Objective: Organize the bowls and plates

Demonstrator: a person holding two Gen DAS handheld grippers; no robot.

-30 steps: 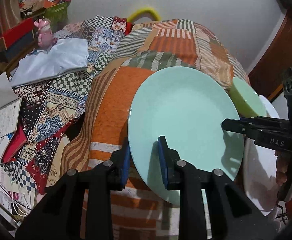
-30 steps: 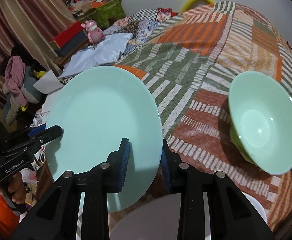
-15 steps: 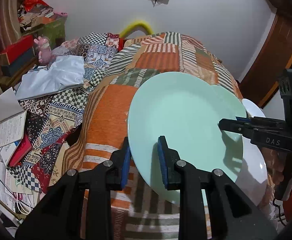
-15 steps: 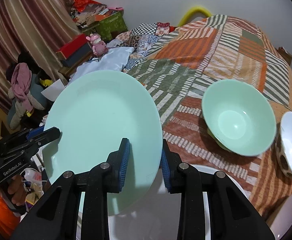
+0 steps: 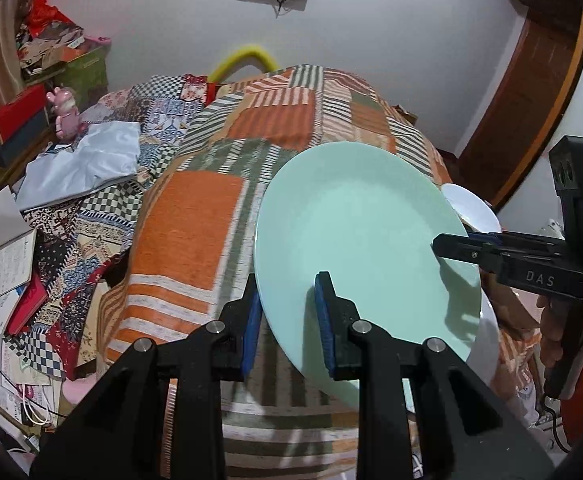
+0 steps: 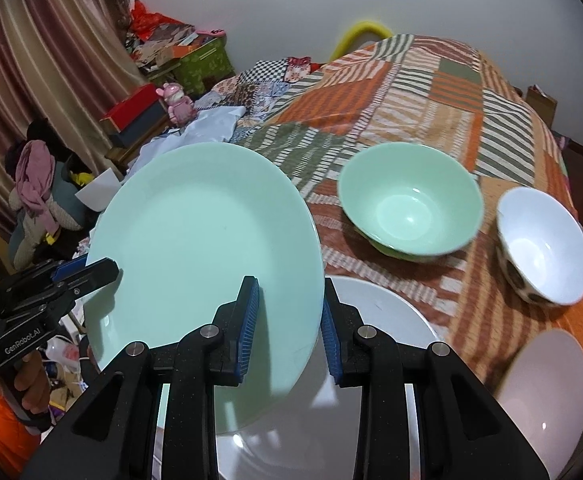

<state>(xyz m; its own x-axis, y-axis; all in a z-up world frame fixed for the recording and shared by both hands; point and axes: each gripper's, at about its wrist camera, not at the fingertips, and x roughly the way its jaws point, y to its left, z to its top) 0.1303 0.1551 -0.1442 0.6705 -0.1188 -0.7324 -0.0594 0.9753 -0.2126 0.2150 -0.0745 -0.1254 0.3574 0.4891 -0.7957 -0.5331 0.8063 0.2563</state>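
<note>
Bed (image 6: 431, 92): covered by a striped orange and green patchwork quilt; all the dishes are set near its close edge.
White plate (image 6: 387, 312): laid flat on the quilt, nothing seen in it, partly hidden under the green plate.
Green plate (image 6: 203, 240): held tilted above the white plate, gripped at opposite rims by both grippers.
Green bowl (image 6: 409, 204): upright on the quilt beyond the white plate, nothing seen in it.
White bowl (image 6: 543, 246): spotted outside, tilted, beside the green bowl.
Right gripper (image 6: 289, 320): clenched on the green plate's rim; "DAS" is read on its body in the left view.
Left gripper (image 5: 285, 302): clamped on the opposite rim; "GenRobot.AI" is read on it.
</note>
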